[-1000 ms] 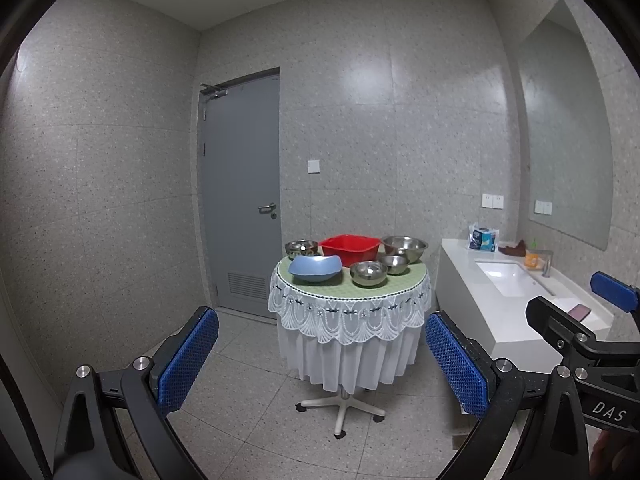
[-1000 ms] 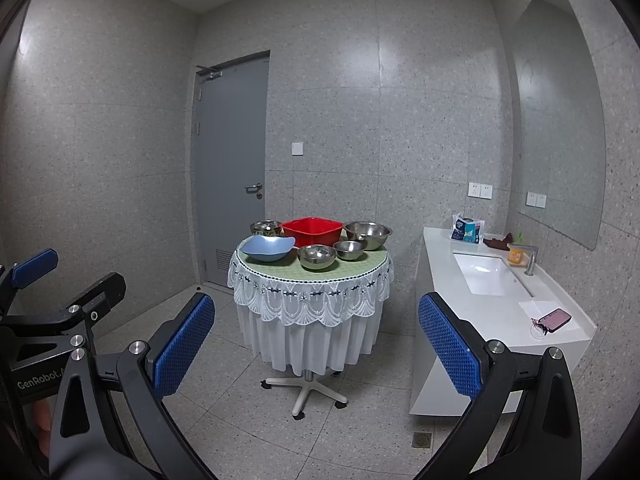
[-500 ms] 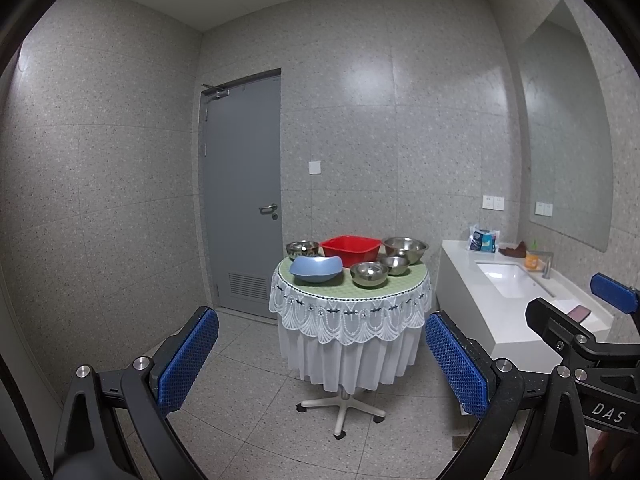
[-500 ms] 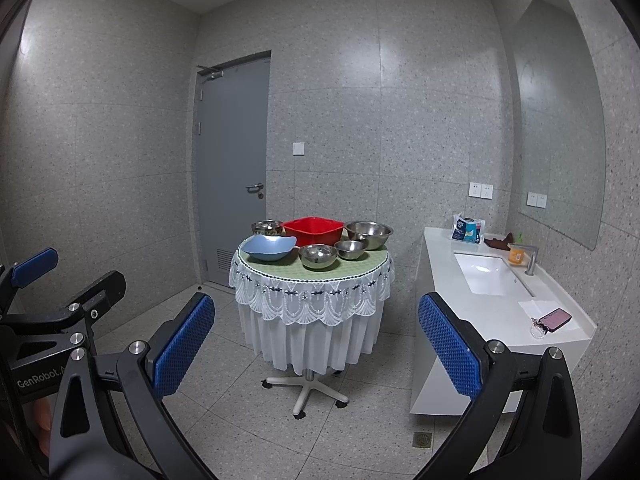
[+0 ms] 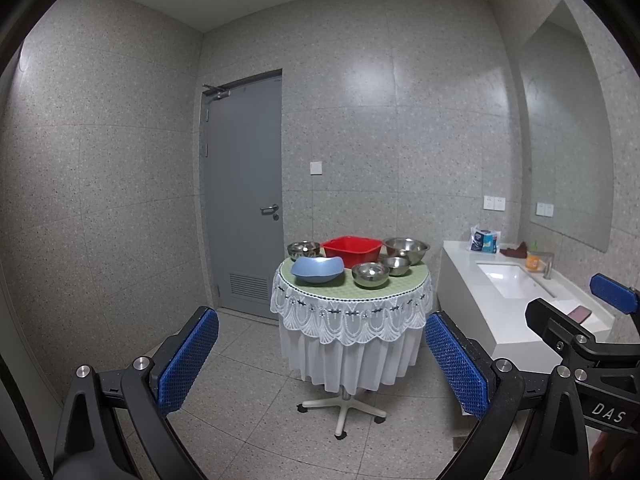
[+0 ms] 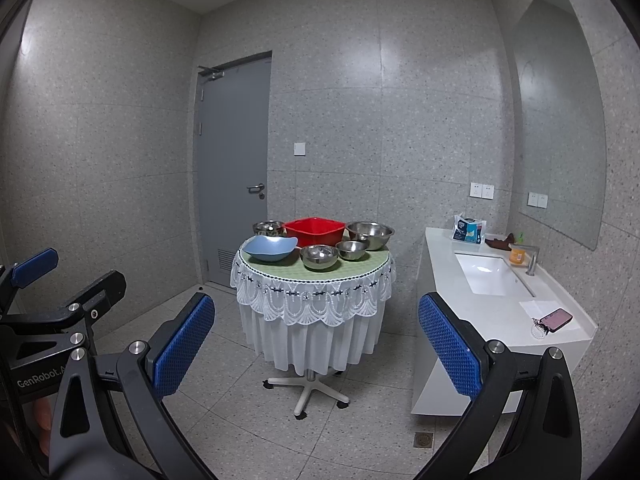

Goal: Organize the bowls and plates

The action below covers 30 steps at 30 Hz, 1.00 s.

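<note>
A small round table [image 5: 352, 300] with a white lace cloth stands across the room. On it are a blue plate-like bowl [image 5: 317, 269], a red square basin [image 5: 352, 251] and several steel bowls, among them one at the front [image 5: 371, 275] and a large one at the back right [image 5: 406, 249]. The same table [image 6: 316, 284] shows in the right wrist view. My left gripper [image 5: 320, 364] is open and empty, far from the table. My right gripper [image 6: 316, 352] is open and empty too.
A white sink counter [image 6: 500, 300] runs along the right wall, with a phone and keys [image 6: 554, 319] near its front end. A grey door [image 5: 244, 192] is shut behind the table. The table stands on a wheeled base [image 6: 306, 390]. A floor drain [image 6: 423, 439] lies near the counter.
Both views have shifted very slightly; the table looks a touch closer. Both grippers stay open and empty.
</note>
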Each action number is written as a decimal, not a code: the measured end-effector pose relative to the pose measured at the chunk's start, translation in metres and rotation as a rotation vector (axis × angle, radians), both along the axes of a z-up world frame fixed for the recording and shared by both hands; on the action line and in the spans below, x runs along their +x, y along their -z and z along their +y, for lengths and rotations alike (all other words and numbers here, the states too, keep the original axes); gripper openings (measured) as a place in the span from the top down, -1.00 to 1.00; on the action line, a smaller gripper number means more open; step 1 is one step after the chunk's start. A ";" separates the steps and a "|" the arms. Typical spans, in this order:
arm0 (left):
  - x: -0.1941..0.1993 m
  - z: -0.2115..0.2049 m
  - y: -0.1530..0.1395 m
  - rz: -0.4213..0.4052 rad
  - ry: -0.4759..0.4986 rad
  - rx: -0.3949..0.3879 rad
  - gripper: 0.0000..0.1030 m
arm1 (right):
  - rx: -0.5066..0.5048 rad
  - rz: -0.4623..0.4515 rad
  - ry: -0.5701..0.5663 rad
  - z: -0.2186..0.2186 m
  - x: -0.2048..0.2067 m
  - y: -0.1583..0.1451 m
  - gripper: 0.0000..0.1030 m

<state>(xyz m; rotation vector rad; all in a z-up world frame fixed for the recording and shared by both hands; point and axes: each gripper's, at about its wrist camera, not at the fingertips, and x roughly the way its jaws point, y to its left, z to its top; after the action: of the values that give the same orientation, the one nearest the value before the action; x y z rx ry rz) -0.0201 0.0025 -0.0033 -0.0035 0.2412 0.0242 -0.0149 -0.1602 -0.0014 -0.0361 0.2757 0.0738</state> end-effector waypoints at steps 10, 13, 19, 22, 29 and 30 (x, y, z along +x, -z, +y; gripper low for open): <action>0.000 -0.001 0.000 -0.001 -0.002 -0.001 -0.99 | 0.000 0.001 0.000 0.002 -0.001 0.000 -1.00; -0.001 -0.002 0.001 -0.001 -0.003 -0.001 -0.99 | 0.000 0.003 -0.002 0.003 0.000 0.000 -1.00; 0.000 -0.002 0.001 0.000 -0.004 0.000 -0.99 | 0.001 0.003 -0.002 0.003 0.000 0.000 -1.00; 0.000 -0.002 0.000 0.000 -0.004 0.000 -0.99 | 0.005 0.008 0.000 0.003 0.001 0.001 -1.00; 0.002 -0.002 -0.001 0.000 -0.006 0.001 -0.99 | 0.006 0.009 0.000 0.005 0.001 0.001 -1.00; 0.002 -0.002 0.000 0.000 -0.006 0.000 -0.99 | 0.006 0.009 0.000 0.005 0.001 0.001 -1.00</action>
<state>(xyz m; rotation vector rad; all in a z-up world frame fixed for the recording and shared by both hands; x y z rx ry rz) -0.0185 0.0003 -0.0032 -0.0037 0.2410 0.0304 -0.0140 -0.1555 -0.0022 -0.0295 0.2841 0.0749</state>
